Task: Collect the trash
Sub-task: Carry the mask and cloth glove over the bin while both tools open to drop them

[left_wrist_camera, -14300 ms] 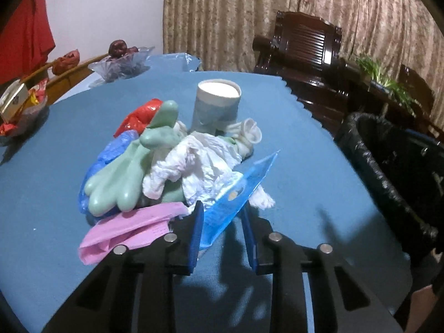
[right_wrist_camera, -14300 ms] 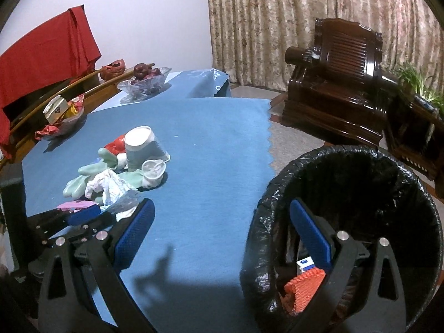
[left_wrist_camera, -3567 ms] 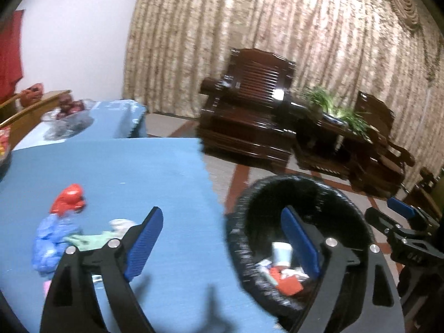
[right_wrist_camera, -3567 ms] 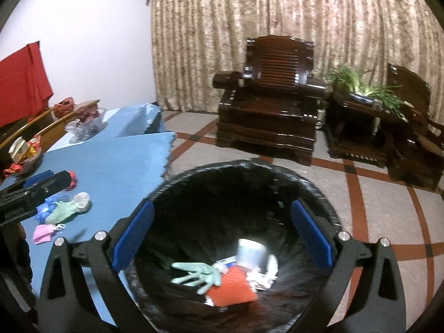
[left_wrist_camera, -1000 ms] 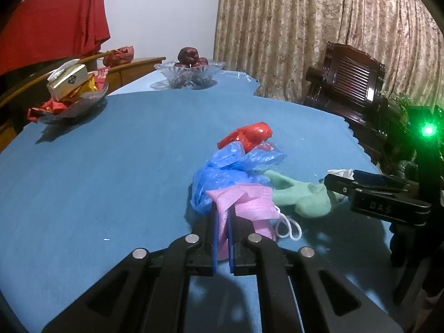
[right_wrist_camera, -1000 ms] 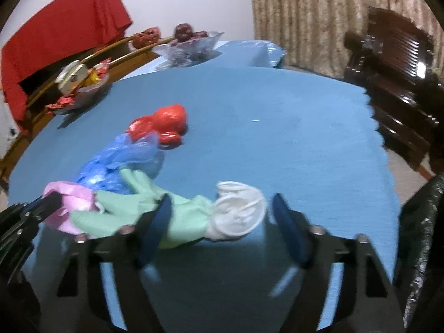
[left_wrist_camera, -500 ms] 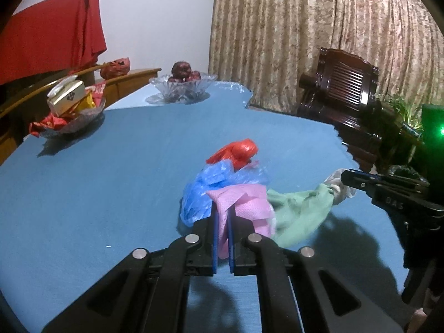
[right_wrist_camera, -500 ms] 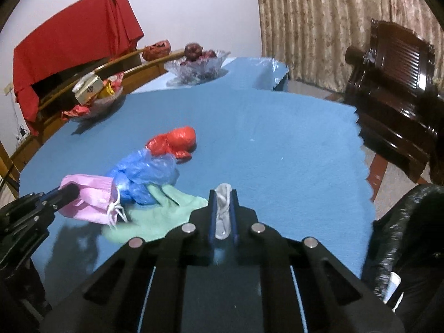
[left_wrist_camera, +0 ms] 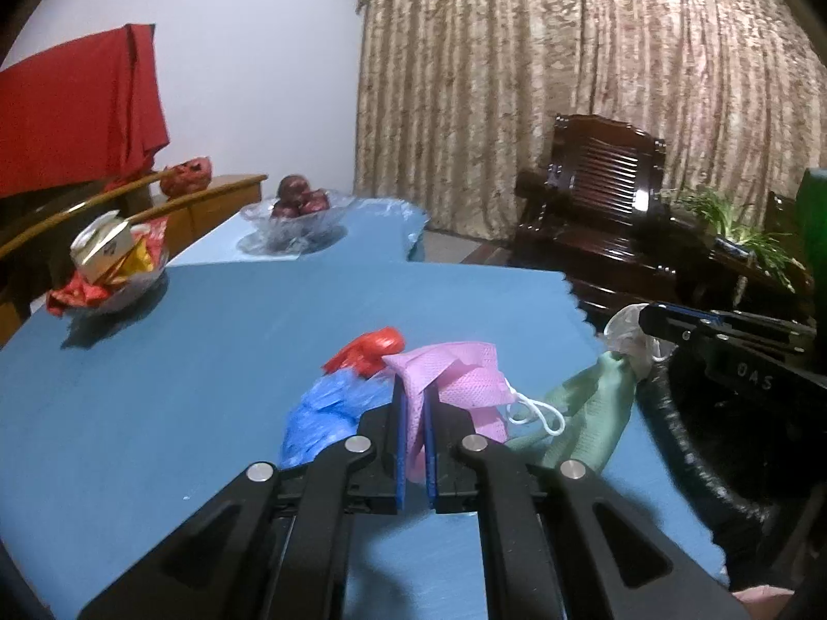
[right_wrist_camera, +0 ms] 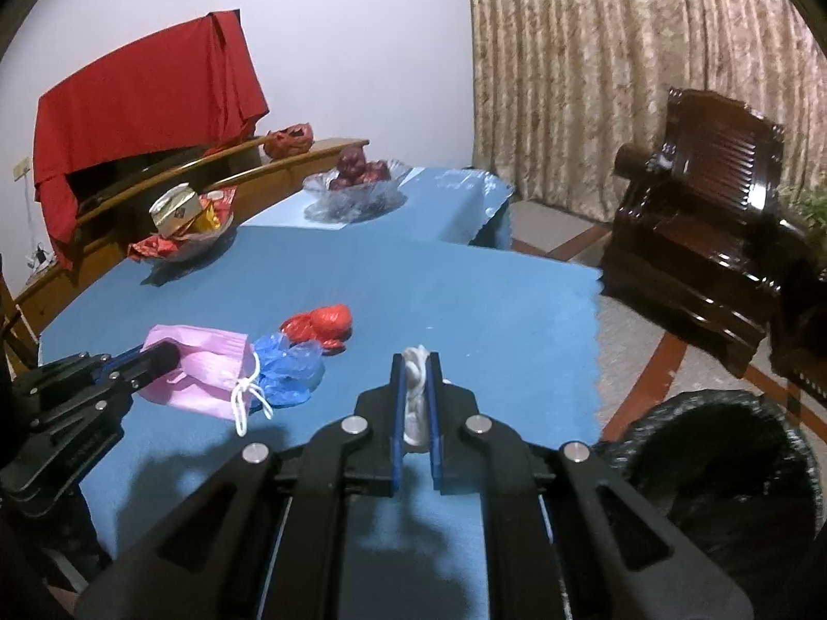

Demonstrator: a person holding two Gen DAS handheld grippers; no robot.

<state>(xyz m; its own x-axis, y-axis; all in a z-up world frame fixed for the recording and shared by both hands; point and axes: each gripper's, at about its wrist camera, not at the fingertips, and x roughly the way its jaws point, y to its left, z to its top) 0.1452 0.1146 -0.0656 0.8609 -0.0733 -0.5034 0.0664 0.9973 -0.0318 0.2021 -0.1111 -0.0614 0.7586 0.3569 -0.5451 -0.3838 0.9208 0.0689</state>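
Note:
My left gripper (left_wrist_camera: 413,392) is shut on a pink face mask (left_wrist_camera: 460,377), held up off the blue tablecloth (left_wrist_camera: 207,341), its white ear loop dangling. My right gripper (right_wrist_camera: 415,361) is shut on the white end (right_wrist_camera: 413,398) of a green glove (left_wrist_camera: 594,413). The glove hangs below the right gripper (left_wrist_camera: 646,320) in the left wrist view and is hidden in the right wrist view. A crumpled blue bag (right_wrist_camera: 289,367) and a red bag (right_wrist_camera: 323,328) lie on the cloth. The black-lined trash bin (right_wrist_camera: 723,444) stands beside the table at lower right.
A glass bowl of dark fruit (left_wrist_camera: 297,222) and a bowl of snack packets (left_wrist_camera: 111,268) stand at the far side of the table. Past the cloth's scalloped edge (right_wrist_camera: 594,320) are floor tiles, a dark wooden armchair (right_wrist_camera: 713,206) and curtains.
The right gripper's jaws went from open around the glove's white end to shut on it. Both grippers have risen, lifting the mask and the glove off the cloth.

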